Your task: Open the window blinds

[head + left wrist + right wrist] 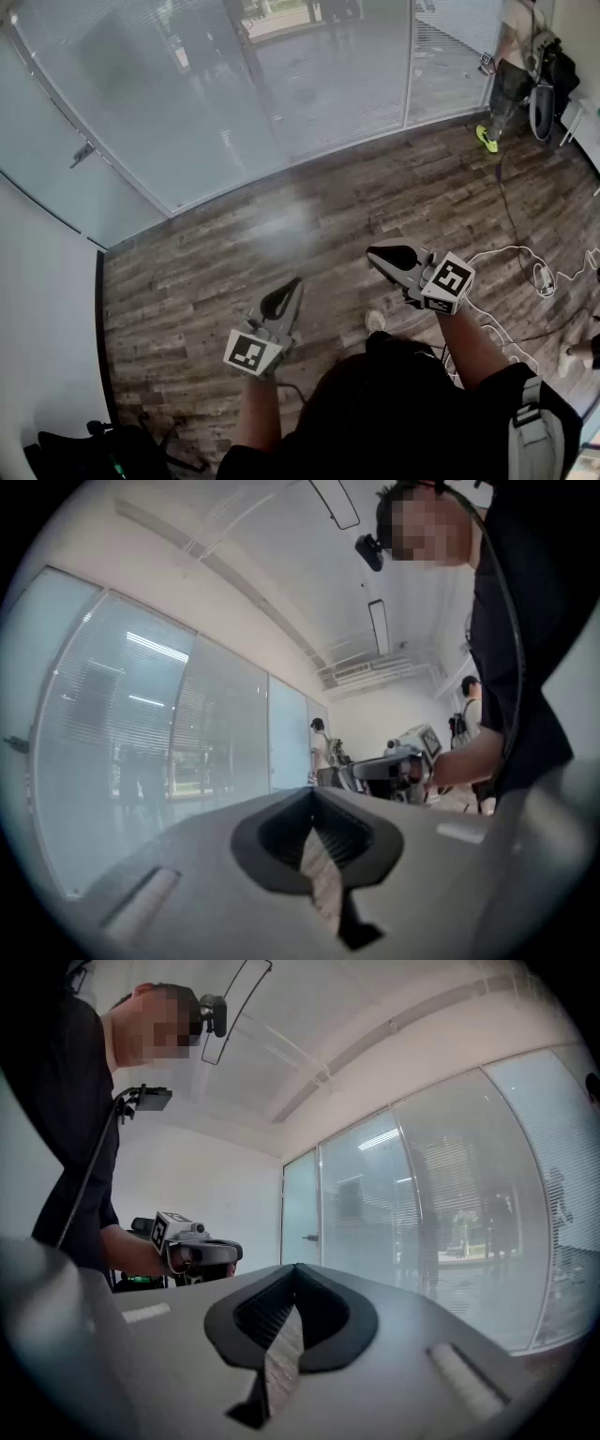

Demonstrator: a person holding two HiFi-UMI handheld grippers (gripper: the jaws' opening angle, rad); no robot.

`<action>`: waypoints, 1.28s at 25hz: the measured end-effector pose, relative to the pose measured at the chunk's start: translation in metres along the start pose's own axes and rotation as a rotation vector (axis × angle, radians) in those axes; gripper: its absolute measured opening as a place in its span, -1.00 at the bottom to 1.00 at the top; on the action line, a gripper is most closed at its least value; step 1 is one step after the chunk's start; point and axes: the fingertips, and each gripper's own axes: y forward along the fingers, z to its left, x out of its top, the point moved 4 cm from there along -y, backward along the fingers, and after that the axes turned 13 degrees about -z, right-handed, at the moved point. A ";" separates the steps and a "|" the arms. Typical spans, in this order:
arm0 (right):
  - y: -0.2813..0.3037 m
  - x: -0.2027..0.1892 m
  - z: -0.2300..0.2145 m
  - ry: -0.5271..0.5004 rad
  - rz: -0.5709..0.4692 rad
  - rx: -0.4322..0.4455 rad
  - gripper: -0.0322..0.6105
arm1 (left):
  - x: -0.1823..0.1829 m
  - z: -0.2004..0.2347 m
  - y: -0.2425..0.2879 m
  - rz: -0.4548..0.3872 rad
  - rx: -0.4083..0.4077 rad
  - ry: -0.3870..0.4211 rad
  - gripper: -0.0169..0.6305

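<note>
Dark shirt and bare forearms at the bottom edge, 2 grippers held level in front of the window blinds (319, 84).

Left gripper (292, 289) is clenched, its jaw tips meeting with nothing between them, only wood floor (281, 216) showing through the gap behind the tips. Right gripper (378, 254) is clenched the same way and also empty. Both hang above the planks, side by side but apart, with the person's shoe (375, 322) between and below them. The blinds hang lowered behind the glass wall, their horizontal slats covering the panes down to the floor line, well apart from both grippers. White cable (525, 258) lies looped on the floor to the right.
</note>
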 end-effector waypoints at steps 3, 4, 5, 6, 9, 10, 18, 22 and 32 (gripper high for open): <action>-0.004 -0.004 0.002 -0.018 0.010 0.014 -0.88 | 0.001 -0.002 -0.001 0.002 -0.004 -0.003 -0.93; -0.004 -0.004 0.003 -0.016 0.014 0.015 -0.88 | 0.001 -0.002 -0.001 0.002 -0.002 -0.004 -0.93; -0.003 -0.003 0.003 -0.014 0.014 0.016 -0.88 | 0.000 -0.002 -0.001 0.003 0.000 -0.004 -0.93; -0.003 -0.003 0.003 -0.015 0.012 0.016 -0.88 | 0.000 -0.003 -0.001 0.004 0.002 -0.004 -0.93; -0.003 -0.004 0.004 -0.018 0.011 0.023 -0.88 | -0.001 -0.005 -0.002 0.005 0.005 -0.002 -0.93; -0.002 -0.002 0.005 -0.010 0.009 0.021 -0.88 | -0.001 -0.006 -0.003 0.007 0.006 -0.003 -0.94; 0.002 -0.010 0.011 0.017 -0.044 0.066 -0.88 | 0.000 -0.005 -0.015 0.018 0.029 -0.005 -0.93; 0.009 -0.008 0.018 0.038 -0.057 0.078 -0.88 | -0.002 -0.004 -0.018 0.019 0.035 -0.007 -0.93; 0.017 -0.015 0.015 0.013 -0.030 0.061 -0.88 | -0.009 0.006 -0.021 0.011 0.044 -0.045 -0.93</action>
